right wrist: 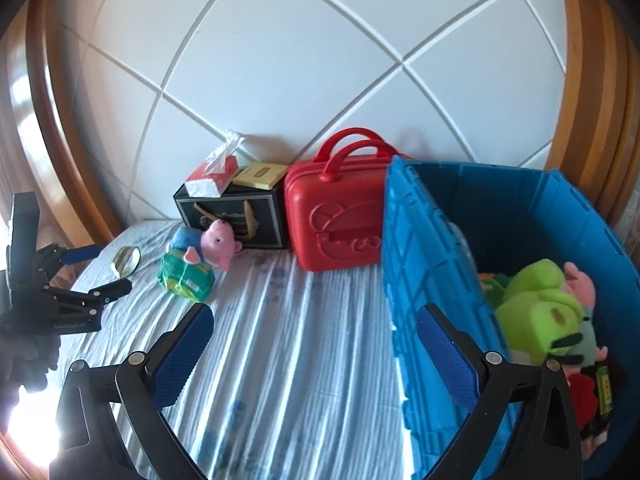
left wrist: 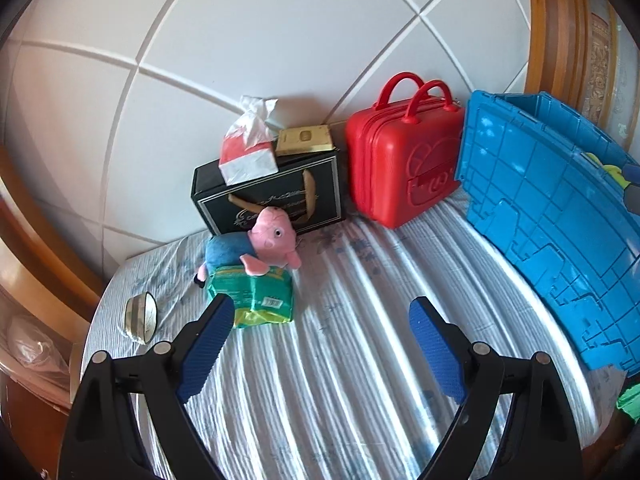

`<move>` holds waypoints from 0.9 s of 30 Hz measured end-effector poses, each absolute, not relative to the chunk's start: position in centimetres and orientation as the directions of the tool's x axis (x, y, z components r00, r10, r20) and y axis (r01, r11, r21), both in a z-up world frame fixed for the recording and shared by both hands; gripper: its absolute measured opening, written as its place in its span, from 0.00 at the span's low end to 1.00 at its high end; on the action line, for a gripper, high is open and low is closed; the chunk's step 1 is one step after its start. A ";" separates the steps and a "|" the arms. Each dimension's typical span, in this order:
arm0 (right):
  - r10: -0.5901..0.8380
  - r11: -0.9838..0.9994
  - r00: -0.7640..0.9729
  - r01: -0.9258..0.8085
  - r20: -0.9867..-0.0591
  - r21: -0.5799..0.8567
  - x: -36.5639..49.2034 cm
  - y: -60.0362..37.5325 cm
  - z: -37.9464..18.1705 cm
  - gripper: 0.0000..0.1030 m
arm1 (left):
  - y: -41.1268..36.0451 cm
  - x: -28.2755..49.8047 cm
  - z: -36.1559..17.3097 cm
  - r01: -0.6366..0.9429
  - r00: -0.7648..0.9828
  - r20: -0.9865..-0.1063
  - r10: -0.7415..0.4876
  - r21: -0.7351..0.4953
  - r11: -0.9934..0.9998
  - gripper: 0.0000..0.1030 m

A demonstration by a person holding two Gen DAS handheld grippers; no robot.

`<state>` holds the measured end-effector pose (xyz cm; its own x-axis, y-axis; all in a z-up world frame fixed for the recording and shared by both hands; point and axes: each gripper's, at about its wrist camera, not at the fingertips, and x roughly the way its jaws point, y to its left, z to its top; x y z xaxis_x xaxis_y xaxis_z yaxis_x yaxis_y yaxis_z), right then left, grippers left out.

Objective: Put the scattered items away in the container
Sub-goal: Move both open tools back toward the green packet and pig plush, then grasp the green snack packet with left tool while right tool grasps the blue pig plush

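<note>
Striped bedsheet (left wrist: pixel 340 360) underneath. Left gripper (left wrist: pixel 322 336) and right gripper (right wrist: pixel 314 340) both spread wide, holding nothing. Green packet (left wrist: pixel 252 296) ahead, pig plush (left wrist: pixel 260 244) lying on it. Blue crate (right wrist: pixel 520 240) right, plush toys inside. Red case (left wrist: pixel 396 160) at headboard.

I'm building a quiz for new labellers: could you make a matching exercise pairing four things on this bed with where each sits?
Things:
1. pink plush pig in a blue shirt
2. red-and-white tissue pack
3. green plush toy
4. red hard-shell carry case

Places:
A. inside the blue plastic crate
B. on top of the black gift box
C. draped over the green wrapped packet
D. between the black gift box and the blue plastic crate

Pairs: 1-C, 2-B, 3-A, 4-D
</note>
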<state>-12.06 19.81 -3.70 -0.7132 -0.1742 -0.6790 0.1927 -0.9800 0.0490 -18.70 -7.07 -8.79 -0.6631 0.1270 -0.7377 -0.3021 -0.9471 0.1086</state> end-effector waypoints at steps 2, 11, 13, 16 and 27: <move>-0.181 -0.977 -0.703 0.211 -0.688 0.042 -13.1 17.5 -5.0 1.00 | -9.4 -19.6 -10.4 -0.285 -0.657 -0.745 0.117 0.102 -0.953 0.87; -0.191 -0.962 -0.649 0.273 -0.737 0.009 -17.8 9.2 -12.9 1.00 | -18.0 -25.1 -19.9 -0.252 -0.635 -0.765 0.106 0.075 -0.965 0.87; -0.188 -0.958 -0.630 0.287 -0.753 -0.001 -18.9 7.7 -15.3 1.00 | -19.1 -26.7 -22.0 -0.264 -0.632 -0.765 0.126 0.060 -0.963 0.87; -0.187 -0.951 -0.616 0.308 -0.765 -0.016 -20.5 5.6 -18.6 1.00 | -20.1 -29.0 -24.8 -0.296 -0.637 -0.754 0.164 0.043 -0.954 0.87; -0.180 -0.936 -0.595 0.348 -0.784 -0.050 -24.3 1.4 -26.2 1.00 | -20.8 -37.2 -31.5 -0.385 -0.603 -0.735 0.310 -0.071 -0.920 0.87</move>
<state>-24.33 1.41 -26.19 -0.5948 -0.1799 -0.7835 0.3485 -0.9360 -0.0497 -37.17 -20.78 -31.49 -0.6033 0.3095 -0.7350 -0.3850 -0.9201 -0.0715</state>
